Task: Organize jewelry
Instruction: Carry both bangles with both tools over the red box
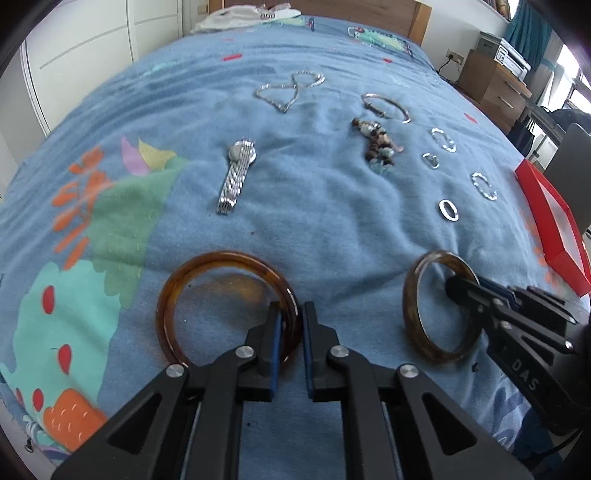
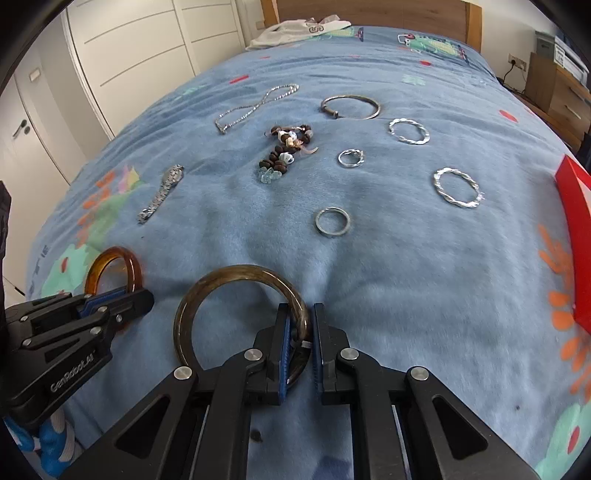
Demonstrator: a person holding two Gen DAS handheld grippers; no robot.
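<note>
Here each view shows its own grip: left gripper (image 1: 293,325) clamps the amber bangle (image 1: 207,266), right gripper (image 2: 300,325) the brown bangle (image 2: 229,275), on the bed (image 2: 406,258).

Upper left of the frame: white panelled wardrobe doors (image 2: 147,48). Top centre: a brown wooden headboard (image 2: 388,14) behind a blue patterned bedspread (image 2: 406,258). Upper right: a brown wooden drawer cabinet (image 1: 495,88) in daylight.
</note>
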